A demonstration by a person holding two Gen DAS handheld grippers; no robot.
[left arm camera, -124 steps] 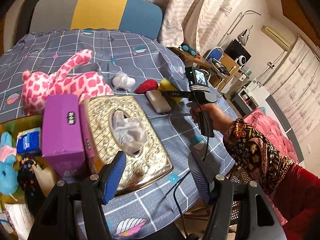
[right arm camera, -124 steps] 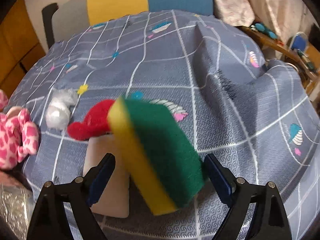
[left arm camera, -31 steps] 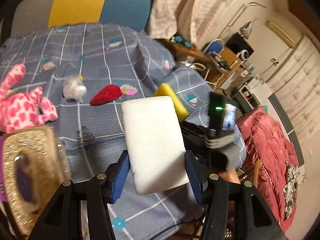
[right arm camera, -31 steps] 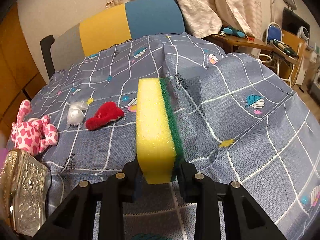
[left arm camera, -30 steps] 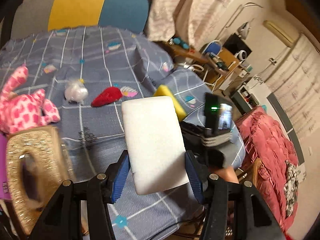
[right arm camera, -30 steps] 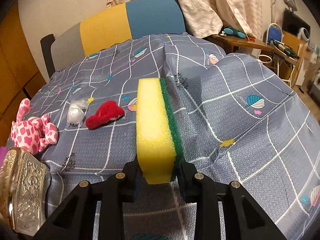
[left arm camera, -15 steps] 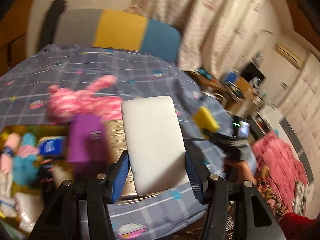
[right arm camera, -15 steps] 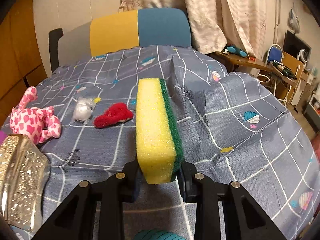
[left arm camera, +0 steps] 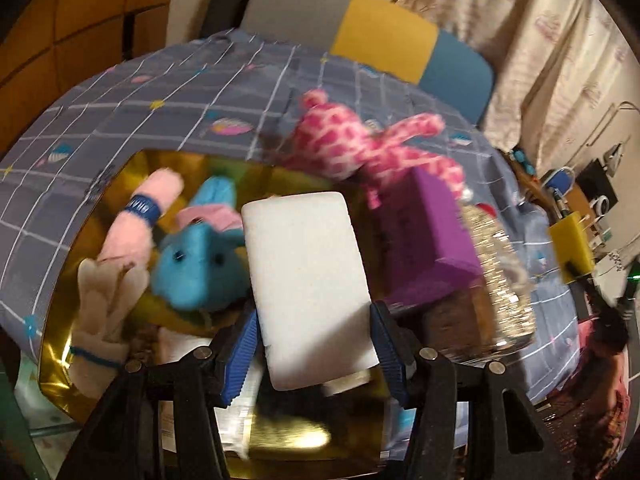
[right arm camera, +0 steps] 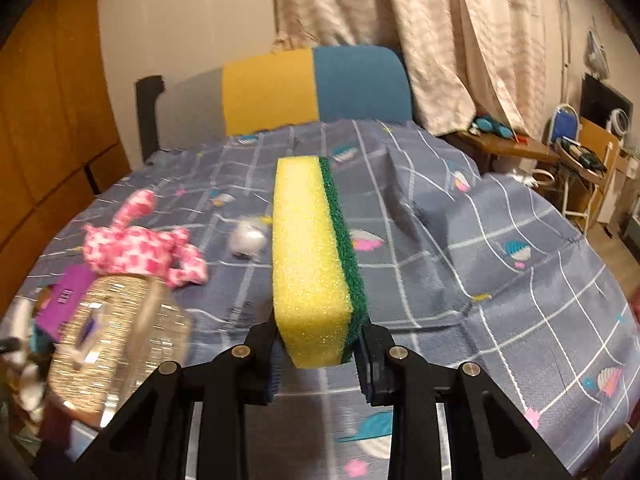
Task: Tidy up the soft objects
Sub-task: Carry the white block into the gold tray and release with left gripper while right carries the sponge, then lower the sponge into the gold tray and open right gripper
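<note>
My left gripper [left arm camera: 314,354] is shut on a white sponge [left arm camera: 306,280] and holds it above a gold box [left arm camera: 72,292]. The box holds a blue plush [left arm camera: 196,268], a pink plush [left arm camera: 136,228] and a beige plush [left arm camera: 106,308]. My right gripper [right arm camera: 318,364] is shut on a yellow and green sponge [right arm camera: 312,264], held upright above the table; it also shows in the left wrist view [left arm camera: 570,246]. A pink spotted plush [right arm camera: 136,246] lies on the grey-blue tablecloth [right arm camera: 460,280], also in the left wrist view [left arm camera: 360,148].
A purple box [left arm camera: 424,236] and a glittery tissue box [right arm camera: 116,328] stand beside the gold box. A small white ball [right arm camera: 246,240] lies on the cloth. A chair [right arm camera: 312,84] stands behind the table, with curtains and cluttered furniture at the right.
My left gripper has swung left with the white sponge, from over the tissue box to over the gold box. My right gripper has risen a little with the yellow sponge.
</note>
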